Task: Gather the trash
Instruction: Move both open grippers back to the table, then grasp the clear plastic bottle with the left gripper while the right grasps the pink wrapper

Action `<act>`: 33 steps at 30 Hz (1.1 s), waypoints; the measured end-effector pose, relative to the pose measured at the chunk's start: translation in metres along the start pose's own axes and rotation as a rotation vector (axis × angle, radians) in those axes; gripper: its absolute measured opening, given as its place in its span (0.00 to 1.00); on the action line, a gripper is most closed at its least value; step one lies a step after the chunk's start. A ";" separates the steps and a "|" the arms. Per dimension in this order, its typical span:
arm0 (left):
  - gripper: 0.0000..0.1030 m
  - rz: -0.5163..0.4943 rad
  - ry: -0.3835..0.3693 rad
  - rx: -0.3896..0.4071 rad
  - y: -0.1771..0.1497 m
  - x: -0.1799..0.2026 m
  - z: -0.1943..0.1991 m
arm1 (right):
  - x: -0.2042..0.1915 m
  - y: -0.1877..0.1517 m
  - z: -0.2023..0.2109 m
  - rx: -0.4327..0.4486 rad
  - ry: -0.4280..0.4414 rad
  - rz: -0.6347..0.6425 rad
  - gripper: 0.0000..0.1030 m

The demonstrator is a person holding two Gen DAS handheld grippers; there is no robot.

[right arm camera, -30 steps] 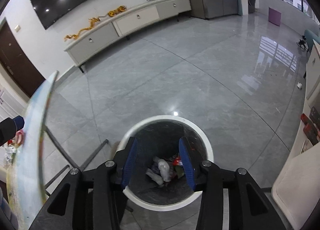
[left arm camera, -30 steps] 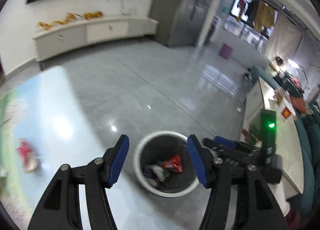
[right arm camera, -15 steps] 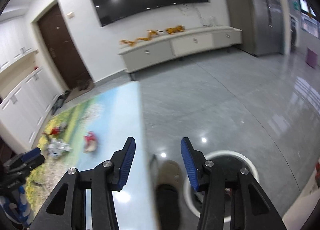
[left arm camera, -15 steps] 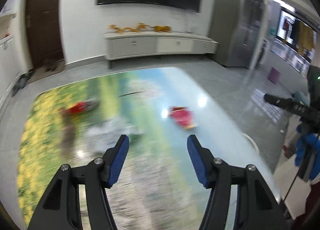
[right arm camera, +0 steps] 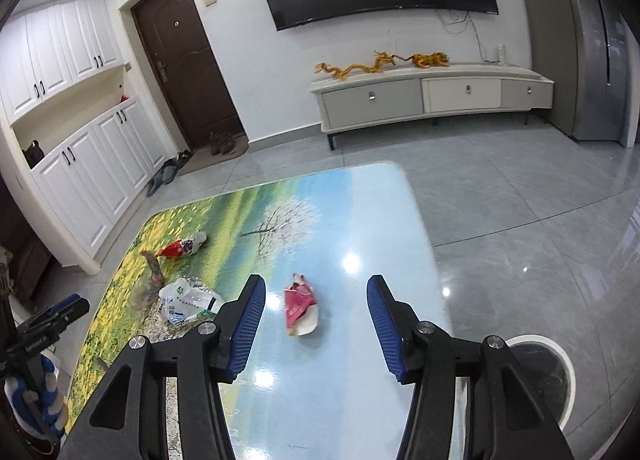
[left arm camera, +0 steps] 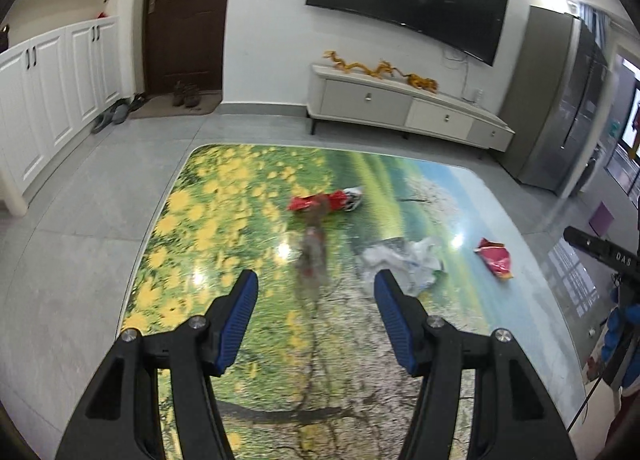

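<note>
Both my grippers have swung away from the bin (right arm camera: 554,376) and now face the table (left arm camera: 240,188), so I judge the last drop done and a new pickup starting. My left gripper (left arm camera: 316,316) hangs with jaws wide and empty over a brownish blurred scrap (left arm camera: 312,256), the white plastic bag (left arm camera: 408,260) just beside it. My right gripper (right arm camera: 316,324), jaws wide, frames the pink wrapper (right arm camera: 300,306). A red wrapper (left arm camera: 324,202) lies farther off.
</note>
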State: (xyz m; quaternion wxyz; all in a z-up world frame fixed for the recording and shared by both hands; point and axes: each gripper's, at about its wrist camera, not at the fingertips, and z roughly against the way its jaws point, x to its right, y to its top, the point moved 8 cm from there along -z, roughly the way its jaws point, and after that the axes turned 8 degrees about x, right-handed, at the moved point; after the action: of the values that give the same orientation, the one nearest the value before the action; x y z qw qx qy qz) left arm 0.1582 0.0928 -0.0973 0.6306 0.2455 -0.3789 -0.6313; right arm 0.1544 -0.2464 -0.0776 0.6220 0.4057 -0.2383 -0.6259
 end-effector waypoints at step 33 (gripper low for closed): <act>0.20 -0.074 0.119 -0.180 -0.017 0.007 -0.137 | -0.017 -0.050 -0.101 -0.211 0.109 0.132 0.29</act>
State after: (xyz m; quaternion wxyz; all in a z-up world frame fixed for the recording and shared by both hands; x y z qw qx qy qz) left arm 0.2551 0.0613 -0.1907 0.6477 0.2388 -0.2731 -0.6701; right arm 0.2044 -0.2036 -0.1699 0.7131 0.3549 -0.1631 -0.5822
